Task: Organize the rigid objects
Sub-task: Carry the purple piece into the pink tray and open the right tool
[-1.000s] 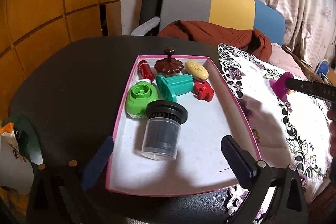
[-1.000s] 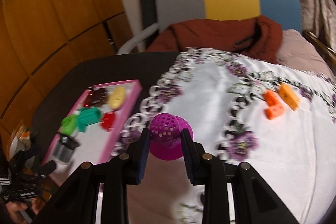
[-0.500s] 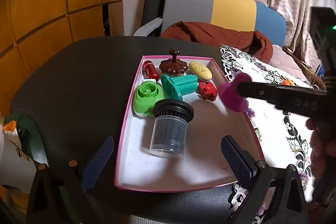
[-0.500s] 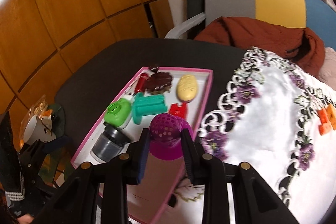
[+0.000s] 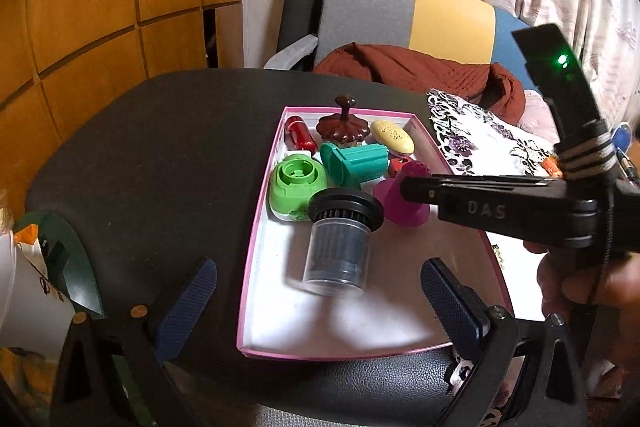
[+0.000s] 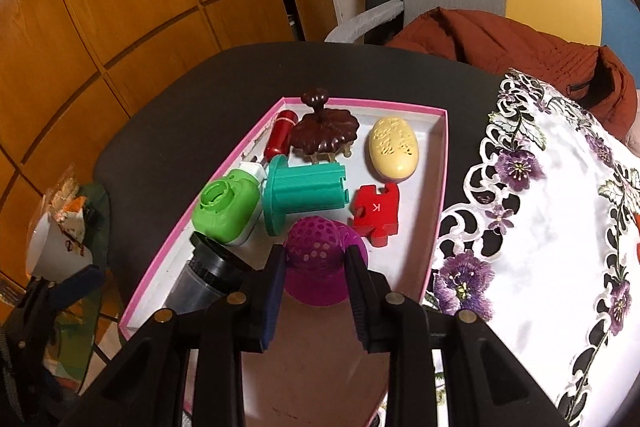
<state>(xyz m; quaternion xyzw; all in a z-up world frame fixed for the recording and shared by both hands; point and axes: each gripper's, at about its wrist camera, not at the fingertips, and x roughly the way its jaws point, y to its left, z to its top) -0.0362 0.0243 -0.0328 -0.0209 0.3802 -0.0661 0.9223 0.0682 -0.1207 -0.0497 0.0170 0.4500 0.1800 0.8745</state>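
Observation:
My right gripper [image 6: 316, 255] is shut on a purple perforated dome piece [image 6: 316, 247] and holds it over the pink-rimmed white tray [image 6: 438, 163], just in front of the red puzzle piece [image 6: 376, 211] and teal spool [image 6: 304, 191]. In the left wrist view the same purple piece [image 5: 402, 203] sits at the tip of the right gripper [image 5: 404, 187], beside the black-capped clear jar [image 5: 340, 239]. My left gripper [image 5: 316, 303] is open and empty at the tray's [image 5: 256, 227] near edge.
The tray also holds a green round piece [image 6: 226, 207], a red cylinder [image 6: 280, 137], a brown lid with a knob [image 6: 324, 131] and a yellow oval [image 6: 394, 149]. A flowered white cloth [image 6: 540, 227] lies right of the tray. A chair with a brown garment [image 6: 500, 35] stands behind.
My right gripper has carried the purple piece from above the flowered cloth leftward to over the tray, close to the jar and red piece. My left gripper has stayed open and nearly still.

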